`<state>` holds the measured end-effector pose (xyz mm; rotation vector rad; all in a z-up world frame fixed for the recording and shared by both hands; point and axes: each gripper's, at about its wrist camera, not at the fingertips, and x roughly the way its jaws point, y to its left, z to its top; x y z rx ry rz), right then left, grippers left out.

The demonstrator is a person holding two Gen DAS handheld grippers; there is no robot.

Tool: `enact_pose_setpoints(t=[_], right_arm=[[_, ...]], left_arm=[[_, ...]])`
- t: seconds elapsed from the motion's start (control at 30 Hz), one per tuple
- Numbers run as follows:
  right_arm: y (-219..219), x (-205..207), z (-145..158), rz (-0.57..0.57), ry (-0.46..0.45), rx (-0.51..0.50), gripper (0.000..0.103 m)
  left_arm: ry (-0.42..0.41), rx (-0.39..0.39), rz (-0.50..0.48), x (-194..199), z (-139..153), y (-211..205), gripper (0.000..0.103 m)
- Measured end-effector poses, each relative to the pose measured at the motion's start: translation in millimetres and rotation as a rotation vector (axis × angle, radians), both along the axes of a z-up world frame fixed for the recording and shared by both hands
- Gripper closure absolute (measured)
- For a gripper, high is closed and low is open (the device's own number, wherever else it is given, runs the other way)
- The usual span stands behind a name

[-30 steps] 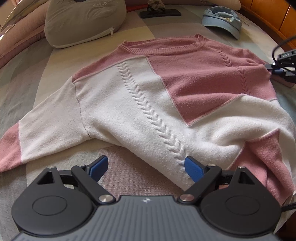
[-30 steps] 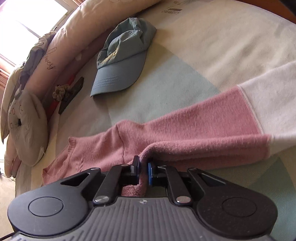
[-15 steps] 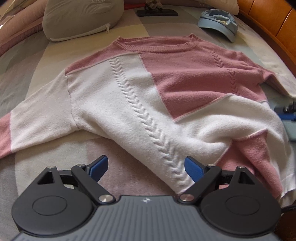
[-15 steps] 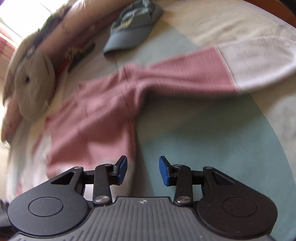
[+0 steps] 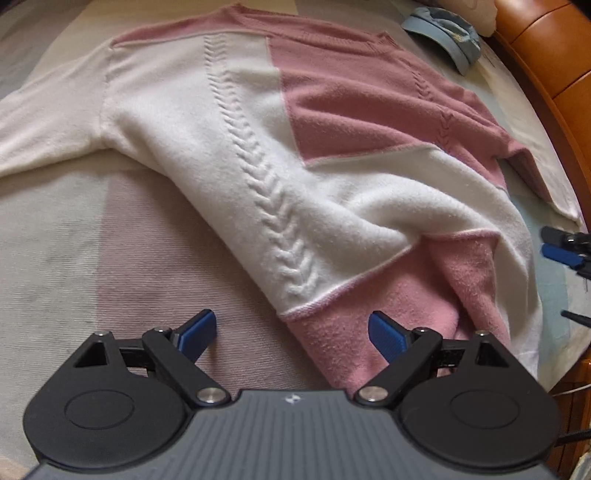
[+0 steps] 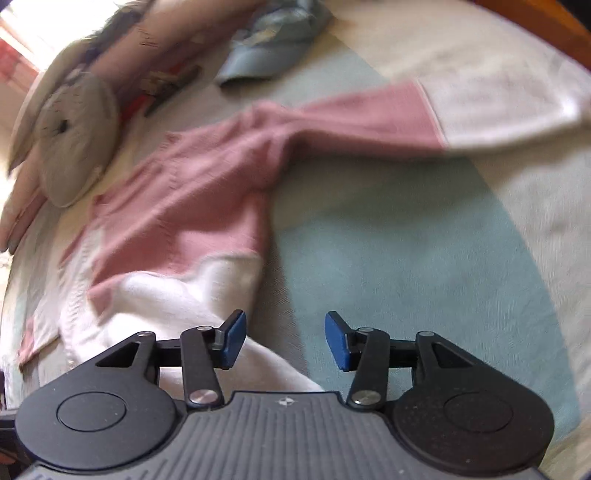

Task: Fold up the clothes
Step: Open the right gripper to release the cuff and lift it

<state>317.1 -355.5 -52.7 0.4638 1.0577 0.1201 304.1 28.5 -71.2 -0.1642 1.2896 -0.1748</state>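
Note:
A pink and white knit sweater (image 5: pixel 314 177) lies face up on the bed, sleeves spread out. My left gripper (image 5: pixel 293 330) stands wide open just over its pink bottom hem, and the pads press on nothing. In the right wrist view the sweater (image 6: pixel 192 206) is blurred, with its pink and white sleeve (image 6: pixel 424 110) stretched out to the right. My right gripper (image 6: pixel 285 339) is opening above the sweater's white side edge and the teal sheet, with nothing between its pads. The right gripper's blue fingers (image 5: pixel 559 254) also show at the right edge of the left wrist view.
A blue cap (image 5: pixel 443 33) (image 6: pixel 273 48) lies near the head of the bed. A grey cushion (image 6: pixel 74 136) and a pink bolster sit by the window. The orange wooden bed frame (image 5: pixel 546 55) runs along the right. The striped bedspread (image 5: pixel 92 258) lies left of the hem.
The right gripper let go of the pink sleeve, opened, and swung back toward the sweater's side edge. The left gripper moved in closer and lower over the hem, still wide open.

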Motion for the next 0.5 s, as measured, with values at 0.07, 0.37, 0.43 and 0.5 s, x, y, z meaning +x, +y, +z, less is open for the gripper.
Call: enact_pose_setpoints(t=[0.07,0.37,0.43,0.5], right_arm=[[14.3,-0.8,15.7,0.083,-0.048,-0.022,0.039],[140.0,-22.5,36.5,0.660,-0.157,-0.178,0.026],[171.5,-33.8,30.8,0.787,-0.176,-0.234,0.021],[197.0,-46.0,20.7,0.895,-0.177,-0.255,0.020]], left_arm=[[-0.009,0.024,0.038,0.3,4.9,9.8,0.013],[-0.054,0.185,0.146,-4.8,21.3,45.2,0.013],[-0.057,0.196,0.163,-11.7,23.2,50.1,0.013],[-0.059,0.207,0.181,-18.7,25.2,55.0,0.013]])
